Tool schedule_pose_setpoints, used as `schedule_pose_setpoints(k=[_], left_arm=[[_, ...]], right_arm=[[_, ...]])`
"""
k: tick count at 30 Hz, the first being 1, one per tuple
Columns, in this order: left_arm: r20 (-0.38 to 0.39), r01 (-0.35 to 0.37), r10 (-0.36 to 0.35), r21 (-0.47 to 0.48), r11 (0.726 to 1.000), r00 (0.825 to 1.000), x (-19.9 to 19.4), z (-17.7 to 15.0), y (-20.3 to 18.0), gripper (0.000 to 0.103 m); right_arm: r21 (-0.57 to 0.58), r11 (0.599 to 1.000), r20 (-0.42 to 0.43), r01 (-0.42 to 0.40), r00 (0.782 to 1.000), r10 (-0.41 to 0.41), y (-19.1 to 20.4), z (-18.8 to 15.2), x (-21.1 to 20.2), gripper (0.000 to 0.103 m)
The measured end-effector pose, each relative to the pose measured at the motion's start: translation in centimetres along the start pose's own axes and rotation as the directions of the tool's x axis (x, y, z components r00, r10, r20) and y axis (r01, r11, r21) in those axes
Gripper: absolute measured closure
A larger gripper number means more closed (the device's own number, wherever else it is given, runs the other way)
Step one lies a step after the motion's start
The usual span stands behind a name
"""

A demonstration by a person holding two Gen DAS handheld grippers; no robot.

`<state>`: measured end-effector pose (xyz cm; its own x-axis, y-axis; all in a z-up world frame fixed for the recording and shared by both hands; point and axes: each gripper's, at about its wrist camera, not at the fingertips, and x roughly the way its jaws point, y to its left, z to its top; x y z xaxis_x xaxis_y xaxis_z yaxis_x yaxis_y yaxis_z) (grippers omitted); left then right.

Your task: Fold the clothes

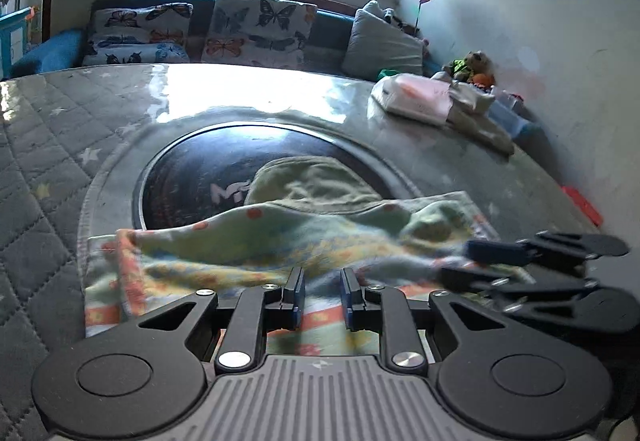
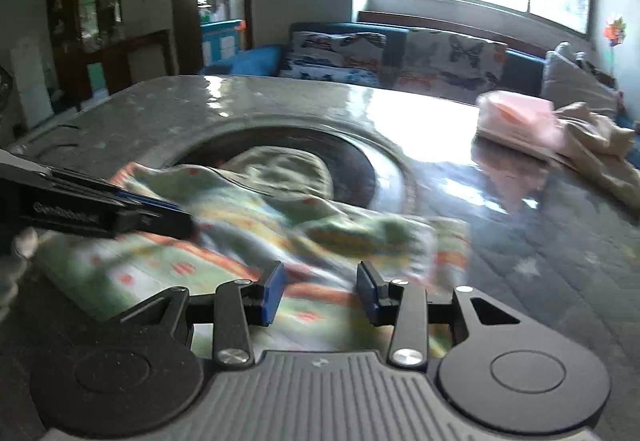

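Clothes on the table came down to one patterned garment (image 1: pixel 280 241), pale green with orange dots and yellow bands, which lay rumpled at the near edge and partly over a dark round plate (image 1: pixel 192 177) set into the quilted table cover (image 1: pixel 48 145). We saw a plain green part of it bunched up over the plate. Our left gripper (image 1: pixel 322 295) hovered low over the near hem with its jaws parted a modest way and nothing between the blue pads (image 1: pixel 298 301). Our right gripper (image 2: pixel 320 291) stood wider open above the same cloth (that view was smeared by motion), also holding nothing. Each gripper showed in the other's view, off to the side and over the garment's edge. Farther back on the right sat a pink folded pile (image 1: pixel 416 97) with a beige cloth (image 1: pixel 480 121) trailing from it, well apart from the garment. Butterfly-print cushions (image 1: pixel 256 29) lined a blue sofa (image 1: pixel 52 53) behind the table.
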<state>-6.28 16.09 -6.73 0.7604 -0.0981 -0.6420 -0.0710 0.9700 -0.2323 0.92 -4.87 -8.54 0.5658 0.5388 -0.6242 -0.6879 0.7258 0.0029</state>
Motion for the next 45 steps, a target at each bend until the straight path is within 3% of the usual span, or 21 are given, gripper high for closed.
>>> schedule_pose_setpoints(k=[9,13,15,21,30,37,40,45], left_arm=[[0.035,-0.05,0.05,-0.009,0.999,0.998,-2.0,-0.5,0.8,0.082],[0.067,-0.022,0.02,0.026,0.999,0.998,-4.1,-1.3,-0.9,0.081],[0.077,-0.021,0.016,0.068,0.997,0.997,-4.6,-2.0,-2.1,0.081],[0.069,-0.028,0.021,0.103,0.994,0.997,-5.0,-3.8,-3.8,0.081],[0.072,-0.041,0.037,0.065,0.997,0.997,-5.3,-5.2,-3.0,0.081],[0.087,-0.065,0.066,-0.007,0.998,0.994,-6.7,-5.6,-0.9,0.081],[0.088,-0.1,0.103,-0.046,0.994,0.991,-7.2,-5.9,0.4,0.073],[0.093,-0.098,0.107,-0.097,0.991,0.99,-8.3,-6.3,2.0,0.072]], right_arm=[[0.001,0.999,0.048,0.047,0.998,-0.047,-0.8,-1.0,-2.9,0.06],[-0.005,0.998,0.074,0.064,0.995,-0.063,-0.9,-1.4,-4.2,0.055],[-0.043,0.998,0.101,0.044,0.994,-0.039,0.4,-1.1,-4.5,0.046],[-0.132,0.991,0.084,-0.027,0.996,0.038,4.1,-1.5,-3.2,0.041],[-0.098,0.995,0.061,-0.007,0.998,0.013,3.1,-3.1,-3.3,0.025],[-0.069,0.998,0.048,0.009,0.999,-0.006,1.7,-4.0,-3.9,0.022],[-0.071,0.997,0.04,0.018,0.999,-0.015,1.4,-4.3,-4.1,0.02],[-0.067,0.997,0.047,0.042,0.998,-0.039,1.2,-4.0,-4.7,0.018]])
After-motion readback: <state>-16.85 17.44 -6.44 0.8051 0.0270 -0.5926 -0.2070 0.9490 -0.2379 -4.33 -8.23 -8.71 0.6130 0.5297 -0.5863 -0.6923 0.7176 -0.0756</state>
